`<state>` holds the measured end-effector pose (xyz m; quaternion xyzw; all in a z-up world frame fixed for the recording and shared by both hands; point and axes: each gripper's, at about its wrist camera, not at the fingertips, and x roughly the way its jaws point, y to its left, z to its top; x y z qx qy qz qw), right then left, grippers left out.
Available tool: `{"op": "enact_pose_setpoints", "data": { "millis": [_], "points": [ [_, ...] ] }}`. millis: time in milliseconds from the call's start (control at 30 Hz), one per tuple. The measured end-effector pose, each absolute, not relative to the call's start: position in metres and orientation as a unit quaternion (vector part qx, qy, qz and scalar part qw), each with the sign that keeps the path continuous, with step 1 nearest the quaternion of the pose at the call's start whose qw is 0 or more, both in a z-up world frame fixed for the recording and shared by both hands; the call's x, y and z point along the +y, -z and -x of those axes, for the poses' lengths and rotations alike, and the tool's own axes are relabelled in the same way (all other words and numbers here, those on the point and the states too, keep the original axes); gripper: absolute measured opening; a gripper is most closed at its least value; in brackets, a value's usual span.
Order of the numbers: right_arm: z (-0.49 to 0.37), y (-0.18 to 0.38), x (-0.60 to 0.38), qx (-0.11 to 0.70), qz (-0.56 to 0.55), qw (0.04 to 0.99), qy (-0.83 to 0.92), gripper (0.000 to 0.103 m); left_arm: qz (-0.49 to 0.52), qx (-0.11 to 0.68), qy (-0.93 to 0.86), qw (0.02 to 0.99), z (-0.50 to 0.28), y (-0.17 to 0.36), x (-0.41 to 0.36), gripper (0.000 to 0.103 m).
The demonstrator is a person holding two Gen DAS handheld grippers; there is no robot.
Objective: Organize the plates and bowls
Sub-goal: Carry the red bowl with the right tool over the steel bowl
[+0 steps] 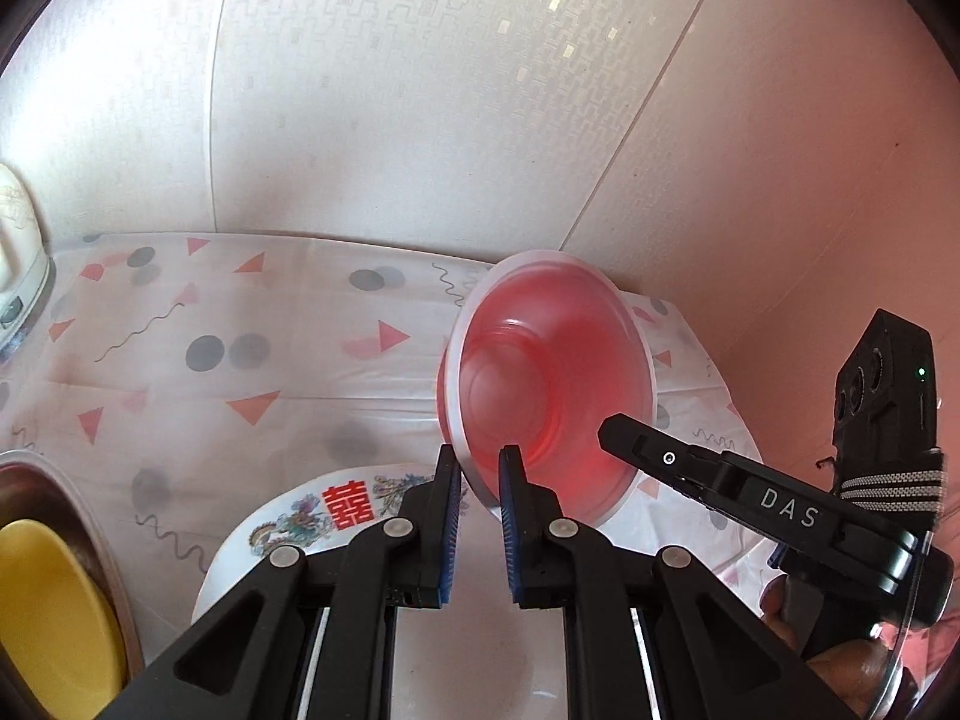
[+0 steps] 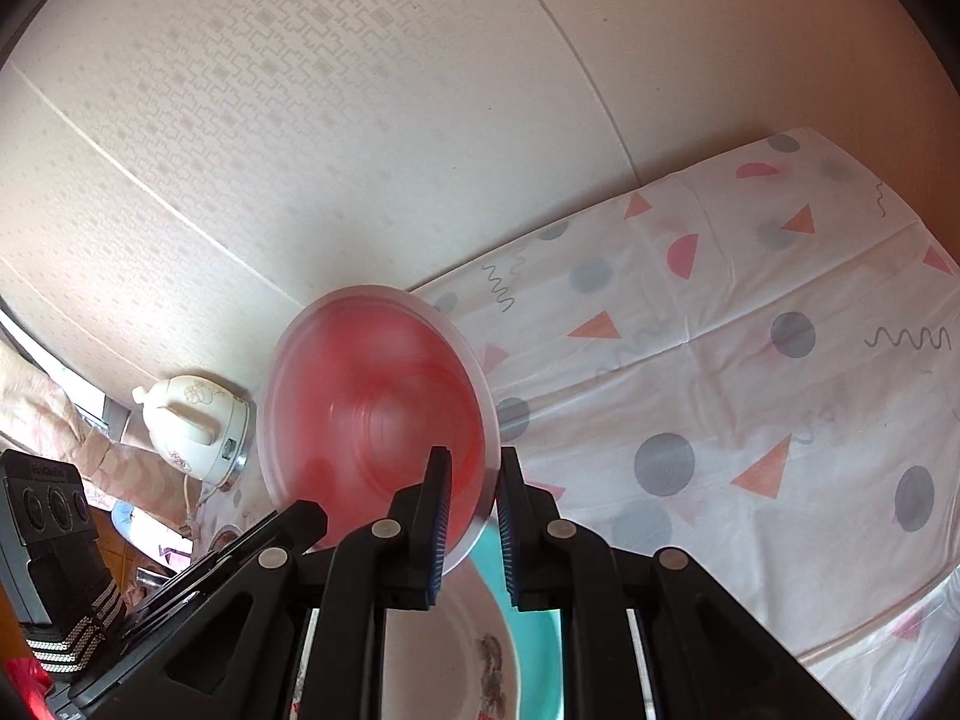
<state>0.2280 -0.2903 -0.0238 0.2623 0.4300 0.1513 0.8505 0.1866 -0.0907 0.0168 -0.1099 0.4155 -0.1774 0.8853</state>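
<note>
A translucent red bowl (image 1: 540,384) with a pale rim hangs tilted above the patterned tablecloth (image 1: 240,360). My left gripper (image 1: 480,468) is shut on the near rim of the bowl. Seen from the right wrist, the same red bowl (image 2: 372,414) has its right rim pinched in my right gripper (image 2: 471,468), which is shut on it. The right gripper (image 1: 609,429) reaches in from the right in the left wrist view. In the right wrist view the left gripper (image 2: 309,516) shows at lower left. Below lies a white plate (image 1: 336,510) with a red character and dragon print.
A metal basin (image 1: 66,480) holding a yellow dish (image 1: 42,606) stands at the left. A teal plate (image 2: 531,606) lies under the white decorated plate (image 2: 462,642). A white cooker (image 2: 192,420) stands by the wall (image 1: 390,120). A person's sleeve (image 2: 54,420) shows at far left.
</note>
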Motion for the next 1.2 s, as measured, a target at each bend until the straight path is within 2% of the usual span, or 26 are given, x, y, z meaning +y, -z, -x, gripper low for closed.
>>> {"op": "enact_pose_setpoints", "data": {
  "millis": [833, 1200],
  "points": [
    [-0.180, 0.019, -0.200, 0.441, -0.219, 0.839, -0.233, 0.015, 0.151, 0.391, 0.125, 0.899, -0.108, -0.007, 0.003, 0.013],
    [-0.175, 0.010, -0.130, 0.452, -0.181, 0.819, -0.302, 0.015, 0.188, 0.374, 0.075, 0.905, -0.075, -0.007, 0.071, 0.013]
  ]
}}
